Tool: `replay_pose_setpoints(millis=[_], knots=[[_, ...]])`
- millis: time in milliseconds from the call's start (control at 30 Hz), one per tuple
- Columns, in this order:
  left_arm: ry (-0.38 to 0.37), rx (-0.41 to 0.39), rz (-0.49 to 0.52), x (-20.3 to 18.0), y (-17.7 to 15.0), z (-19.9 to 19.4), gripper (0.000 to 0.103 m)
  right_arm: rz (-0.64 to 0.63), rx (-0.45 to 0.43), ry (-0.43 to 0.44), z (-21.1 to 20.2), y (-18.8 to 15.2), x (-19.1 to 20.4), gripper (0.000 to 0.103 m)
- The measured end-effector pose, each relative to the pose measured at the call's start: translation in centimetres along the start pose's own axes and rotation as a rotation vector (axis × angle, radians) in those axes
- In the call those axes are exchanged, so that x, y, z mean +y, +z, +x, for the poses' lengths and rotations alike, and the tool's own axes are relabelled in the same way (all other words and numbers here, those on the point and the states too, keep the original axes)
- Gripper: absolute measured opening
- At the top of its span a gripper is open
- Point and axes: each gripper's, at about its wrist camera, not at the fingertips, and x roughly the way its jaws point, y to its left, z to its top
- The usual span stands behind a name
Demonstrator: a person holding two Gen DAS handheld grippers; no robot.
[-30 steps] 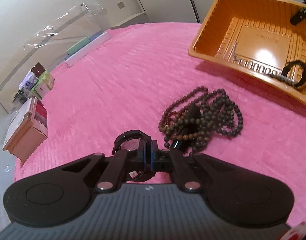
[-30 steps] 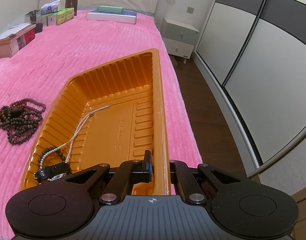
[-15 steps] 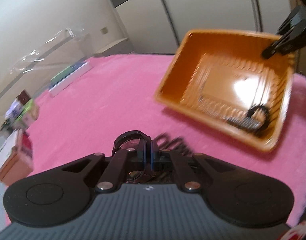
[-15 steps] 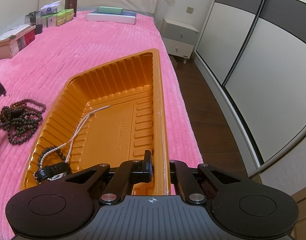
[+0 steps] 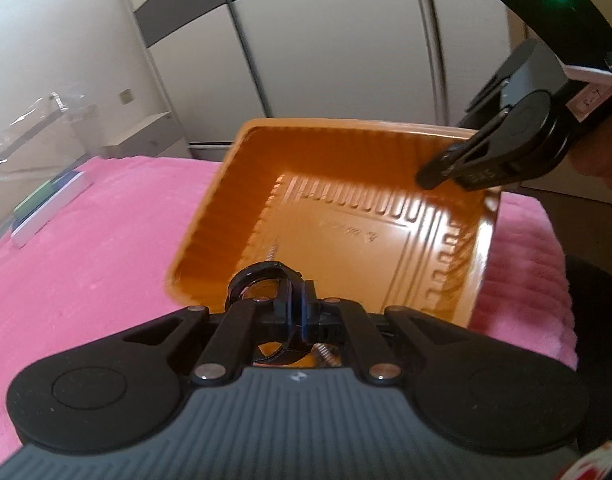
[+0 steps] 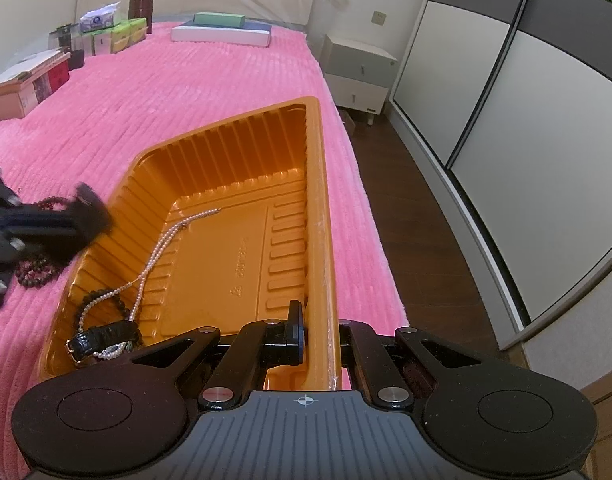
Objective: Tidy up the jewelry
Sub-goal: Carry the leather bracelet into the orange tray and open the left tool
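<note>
Much of the left wrist view is smeared by motion, and the lower half of the frame is filled by the gripper's own body. The left gripper point(image 5: 296, 300) has its jaws pressed together on a black watch point(image 5: 262, 280); only the round case with its glass face and a loop of strap show above and below the fingers, the rest being hidden behind them. In the right wrist view this same gripper is a dark blur at the left edge of the frame, just beside the tray's left wall, and it covers part of the dark bead strands point(image 6: 38, 268) lying on the pink bedspread point(image 6: 186, 100).

The orange tray point(image 5: 210, 220) is a ribbed plastic tray with a glossy floor and faint embossed lettering in the middle. Its near corners are cut off by the gripper bodies in both views. The right gripper point(image 6: 321, 340) is clamped on the tray's right rim, one finger inside the wall and the other hidden outside it.

Inside the tray, toward the lower left of the right wrist view, lie a thin pearl chain point(image 6: 162, 248) stretched diagonally across the floor, a dark bead bracelet point(image 6: 102, 300), and a second black-strapped watch point(image 6: 102, 340) partly hidden by the gripper body. Boxes point(image 6: 106, 36) line the far edge of the bed.
</note>
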Motion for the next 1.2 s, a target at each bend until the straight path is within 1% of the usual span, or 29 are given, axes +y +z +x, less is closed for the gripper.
replay_pose_setpoints(millis=[133, 500, 533, 567, 600, 633, 733, 867, 967, 1200], knots=[[-0.022, 0.000, 0.016, -0.5, 0.2, 0.8, 0.004, -0.006, 0.005, 0.003, 0.1, 0.1, 0.0, 0.004], [-0.037, 0.020, 0.024, -1.0, 0.3, 1.8, 0.005, -0.014, 0.010, 0.005, 0.3, 0.1, 0.1, 0.004], [-0.036, 0.021, 0.027, -1.1, 0.4, 1.9, 0.004, -0.013, 0.010, 0.006, 0.3, 0.1, 0.0, 0.004], [-0.032, 0.017, 0.031, -1.3, 0.5, 1.9, 0.004, -0.013, 0.010, 0.006, 0.3, 0.1, 0.1, 0.004], [-0.032, 0.020, 0.032, -1.3, 0.6, 1.9, 0.008, -0.013, 0.011, 0.008, 0.3, 0.1, 0.1, 0.004], [-0.038, 0.021, 0.027, -1.2, 0.6, 1.9, 0.010, -0.014, 0.013, 0.006, 0.4, 0.1, 0.1, 0.004], [-0.026, 0.010, 0.015, -1.1, 0.5, 1.4, 0.010, -0.014, 0.013, 0.008, 0.4, 0.2, 0.1, 0.004], [0.007, 0.001, -0.060, 0.1, -0.3, 0.2, 0.010, -0.018, 0.017, 0.007, 0.6, 0.2, 0.0, 0.004], [0.043, 0.005, -0.129, 1.4, -1.5, -1.2, 0.013, -0.017, 0.019, 0.008, 0.6, 0.2, 0.0, 0.004], [0.169, 0.052, -0.298, 4.7, -6.1, -4.6, 0.015, -0.016, 0.022, 0.009, 0.7, 0.1, -0.1, 0.004]])
